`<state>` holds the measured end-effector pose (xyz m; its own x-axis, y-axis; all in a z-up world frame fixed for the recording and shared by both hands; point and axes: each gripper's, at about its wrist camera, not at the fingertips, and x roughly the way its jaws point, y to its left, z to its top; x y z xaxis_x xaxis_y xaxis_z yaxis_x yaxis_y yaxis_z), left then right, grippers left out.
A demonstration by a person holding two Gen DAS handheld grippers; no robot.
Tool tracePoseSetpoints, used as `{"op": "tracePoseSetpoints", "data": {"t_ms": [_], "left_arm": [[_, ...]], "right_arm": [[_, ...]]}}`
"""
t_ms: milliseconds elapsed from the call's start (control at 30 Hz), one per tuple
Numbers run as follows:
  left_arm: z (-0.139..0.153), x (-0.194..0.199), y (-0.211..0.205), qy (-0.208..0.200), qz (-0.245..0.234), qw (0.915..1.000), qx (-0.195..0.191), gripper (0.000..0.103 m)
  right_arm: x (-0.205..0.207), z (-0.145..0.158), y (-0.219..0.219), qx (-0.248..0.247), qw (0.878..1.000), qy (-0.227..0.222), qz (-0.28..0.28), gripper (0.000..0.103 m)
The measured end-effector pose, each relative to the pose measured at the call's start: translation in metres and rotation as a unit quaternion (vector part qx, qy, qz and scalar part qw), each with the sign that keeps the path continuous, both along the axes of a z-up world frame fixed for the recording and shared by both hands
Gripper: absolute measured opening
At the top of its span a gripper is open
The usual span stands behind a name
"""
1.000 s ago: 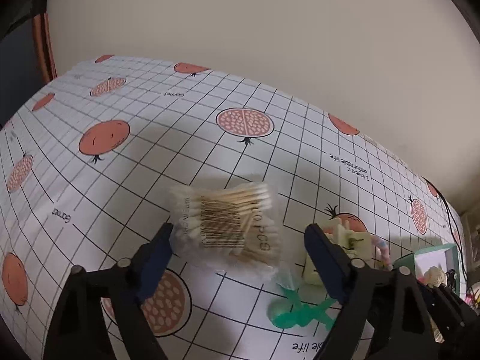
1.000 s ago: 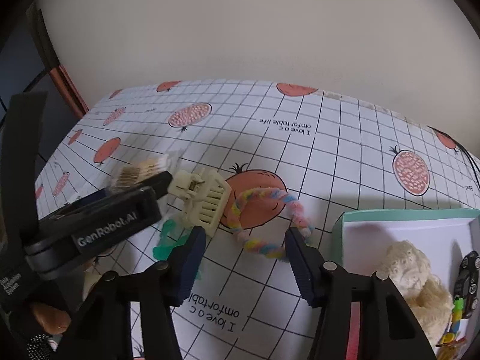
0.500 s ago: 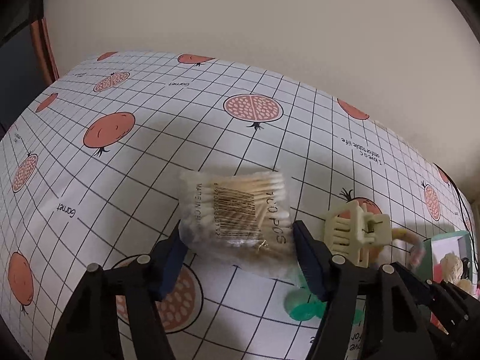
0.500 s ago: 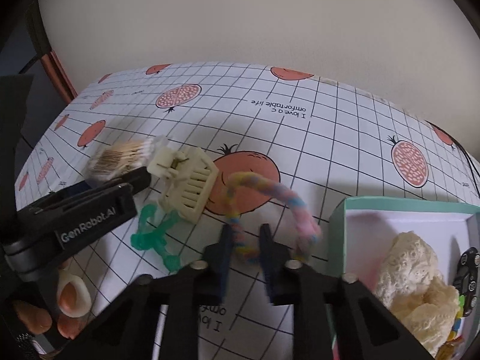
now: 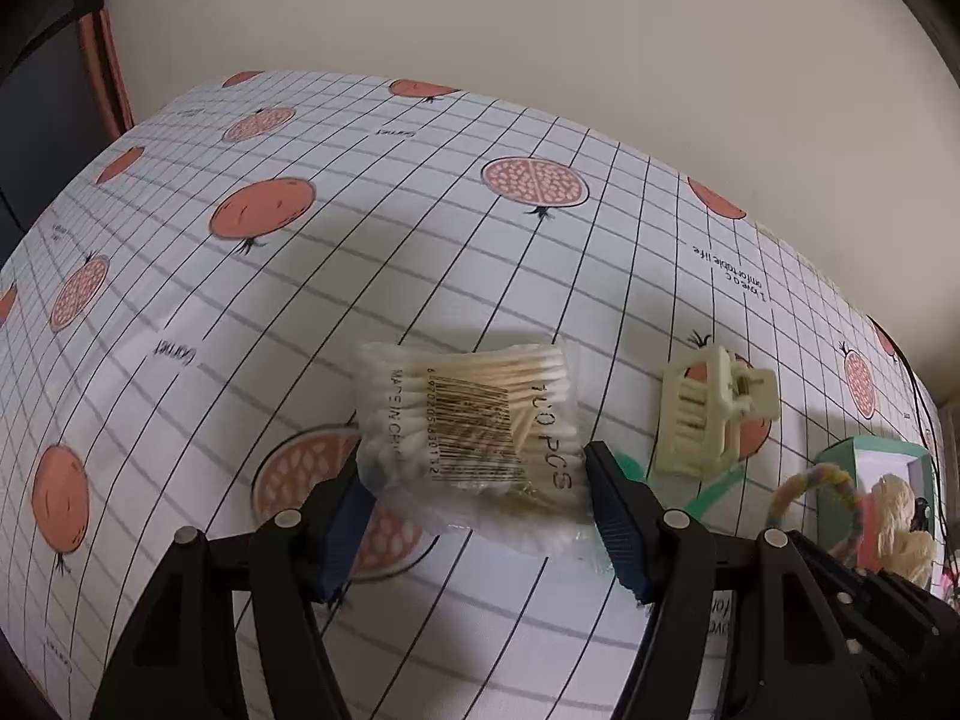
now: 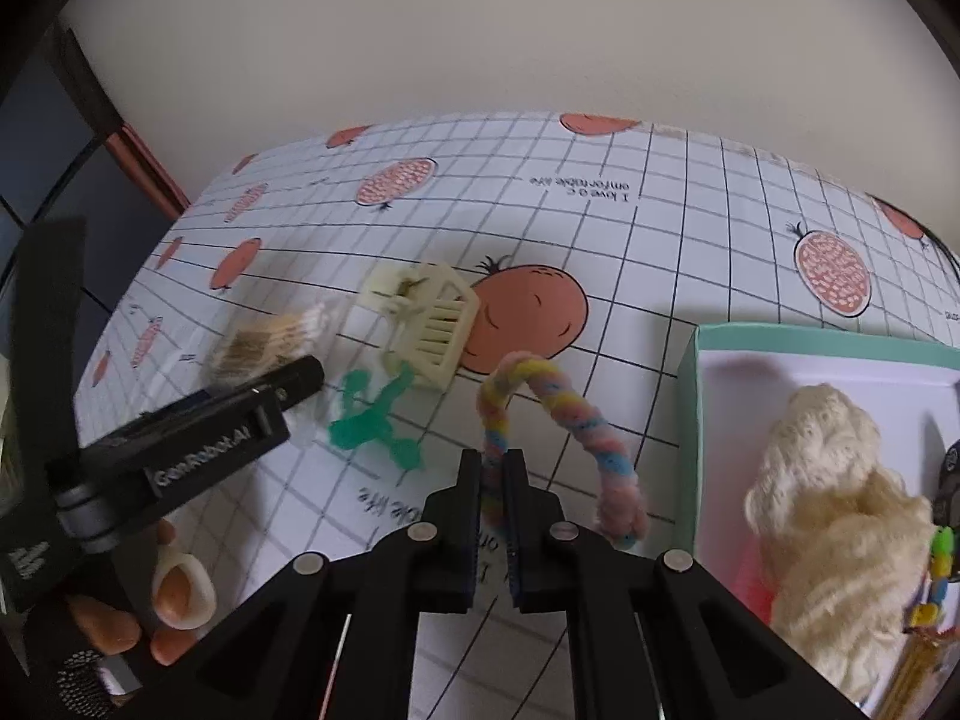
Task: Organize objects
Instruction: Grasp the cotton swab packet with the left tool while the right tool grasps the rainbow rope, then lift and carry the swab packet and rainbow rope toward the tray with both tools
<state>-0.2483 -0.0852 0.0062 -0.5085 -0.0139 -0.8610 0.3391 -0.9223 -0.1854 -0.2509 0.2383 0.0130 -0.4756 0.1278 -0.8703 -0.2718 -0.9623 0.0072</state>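
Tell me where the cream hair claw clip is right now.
The cream hair claw clip lies on the tablecloth, left of centre in the right wrist view, between the pack of cotton swabs and the pastel twisted hair tie.

Box (image 6: 696, 420) cut off at right edge — dark item (image 6: 948, 480) inside only partly visible.

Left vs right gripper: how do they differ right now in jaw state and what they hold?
The right gripper is shut tight on a thin strand of the pastel twisted hair tie; the left gripper stands wide, its jaws pressed to both sides of the bulky cotton swab pack. The hair tie loop arches up off the tablecloth; whether the pack is off the cloth is unclear. Both have black fingers with blue pads.
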Motion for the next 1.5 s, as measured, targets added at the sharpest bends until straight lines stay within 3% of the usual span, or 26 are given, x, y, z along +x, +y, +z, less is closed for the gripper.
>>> {"op": "tracePoseSetpoints", "data": {"t_ms": [367,833,1167,1500], "left_arm": [[0.012,0.033,-0.004,-0.018,0.028,0.9991,0.027,0.069],[0.036,0.077,0.029,-0.020,0.017,0.9990,0.036,0.069],[0.062,0.089,0.070,0.006,-0.022,0.9988,0.044,0.069],[0.084,0.086,0.140,0.036,-0.095,0.9934,0.054,0.069]], "right_arm": [[0.032,0.041,-0.025,0.010,1.000,0.011,0.019,0.007],[0.082,0.071,-0.023,0.014,1.000,0.006,0.002,0.007],[0.119,0.097,0.007,0.030,0.999,0.016,-0.031,0.007],[0.150,0.095,0.063,0.042,0.995,-0.003,-0.091,0.007]]}}
